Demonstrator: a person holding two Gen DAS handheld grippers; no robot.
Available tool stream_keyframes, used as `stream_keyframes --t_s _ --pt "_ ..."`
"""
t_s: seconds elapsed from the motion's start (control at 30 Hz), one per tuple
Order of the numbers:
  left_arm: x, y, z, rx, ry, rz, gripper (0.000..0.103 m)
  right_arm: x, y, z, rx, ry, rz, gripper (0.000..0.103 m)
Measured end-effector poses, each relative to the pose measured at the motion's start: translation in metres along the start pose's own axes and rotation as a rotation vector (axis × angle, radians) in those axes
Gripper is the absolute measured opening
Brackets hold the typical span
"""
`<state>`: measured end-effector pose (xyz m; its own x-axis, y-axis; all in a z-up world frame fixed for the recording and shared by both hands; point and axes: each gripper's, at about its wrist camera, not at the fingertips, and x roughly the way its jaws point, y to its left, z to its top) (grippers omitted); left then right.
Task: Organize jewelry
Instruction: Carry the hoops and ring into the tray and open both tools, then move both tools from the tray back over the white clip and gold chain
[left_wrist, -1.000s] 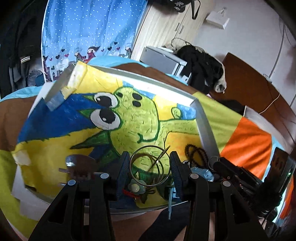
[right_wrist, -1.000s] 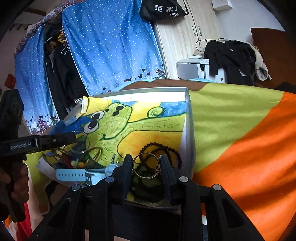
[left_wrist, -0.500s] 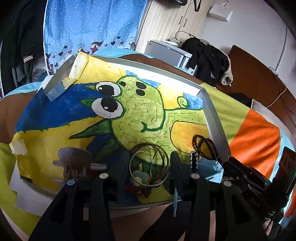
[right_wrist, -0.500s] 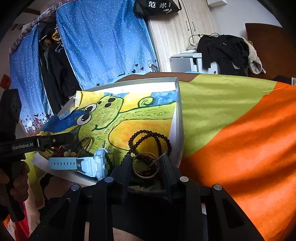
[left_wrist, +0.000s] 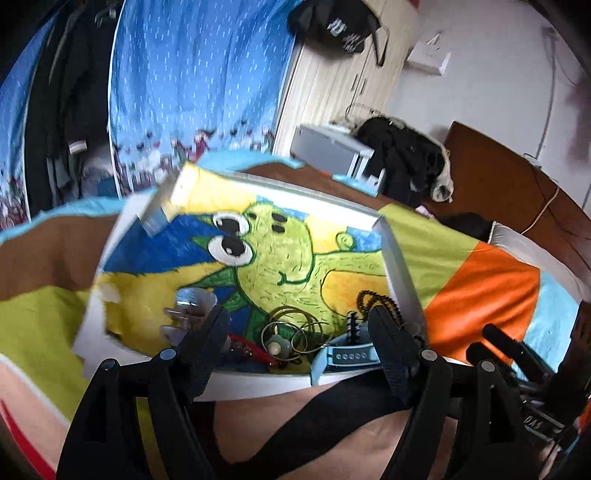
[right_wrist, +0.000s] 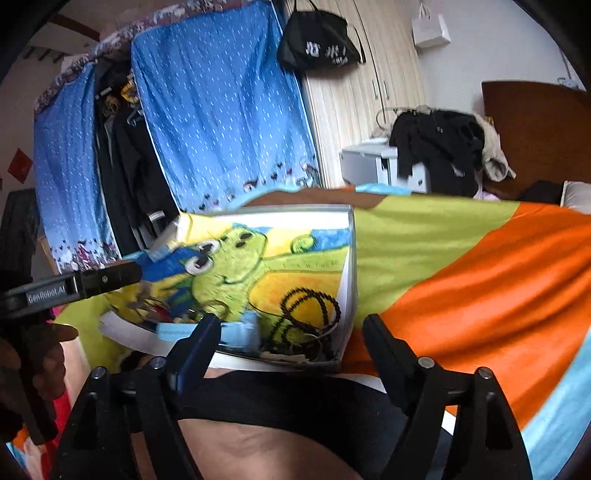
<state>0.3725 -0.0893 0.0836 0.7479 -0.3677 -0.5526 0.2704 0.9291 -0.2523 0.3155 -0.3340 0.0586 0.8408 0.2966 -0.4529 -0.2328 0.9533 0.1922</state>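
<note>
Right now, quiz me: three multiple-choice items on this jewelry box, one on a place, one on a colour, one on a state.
1. Where does the black bead bracelet lie in the box?
A. by its right wall
B. at its far left corner
C. outside on the blanket

2. What colour is the watch strap?
A. red
B. light blue
C. black

3. How is the left tool?
A. shut on a ring
B. shut on the watch
C. open, holding nothing

Key: 1 A, the beads sit next to the right wall. 2 B, the strap is pale blue. 3 C, its fingers stand wide apart.

One tray (left_wrist: 400, 273), one blue watch (left_wrist: 343, 356), one bead bracelet (right_wrist: 310, 308), several bangles (left_wrist: 295, 328).
</note>
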Motion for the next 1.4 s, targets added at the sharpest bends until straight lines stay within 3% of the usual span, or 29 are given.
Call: stream_keyframes --t_s 0.03,0.13,0.4,0.7,1.07,1.4 --pt "-0.008 -0.002 -0.001 0.003 -0.015 -0.002 0.086 -0.006 0.002 0.001 -0.003 -0.008 0.002 0.083" --pt "-0.045 -0.009 -0.008 0.003 -0.092 -0.002 0.093 -0.032 0.013 0.005 -0.016 -0.049 0.005 0.096" --pt "-0.136 -0.024 -0.031 0.045 -0.213 0.007 0.098 -0.104 0.048 0.005 -0.048 -0.137 0.024 0.103" --pt "-0.218 -0.03 -0.068 0.071 -0.25 0.058 0.098 -0.168 0.089 -0.023 -0.075 -0.19 0.021 0.103" --pt "-0.264 -0.022 -0.133 0.077 -0.194 0.067 0.098 -0.202 0.117 -0.078 -0.04 -0.163 0.022 0.103" --pt "-0.238 0.006 -0.194 0.051 -0.059 0.098 0.098 -0.184 0.112 -0.134 -0.021 0.008 -0.027 0.103"
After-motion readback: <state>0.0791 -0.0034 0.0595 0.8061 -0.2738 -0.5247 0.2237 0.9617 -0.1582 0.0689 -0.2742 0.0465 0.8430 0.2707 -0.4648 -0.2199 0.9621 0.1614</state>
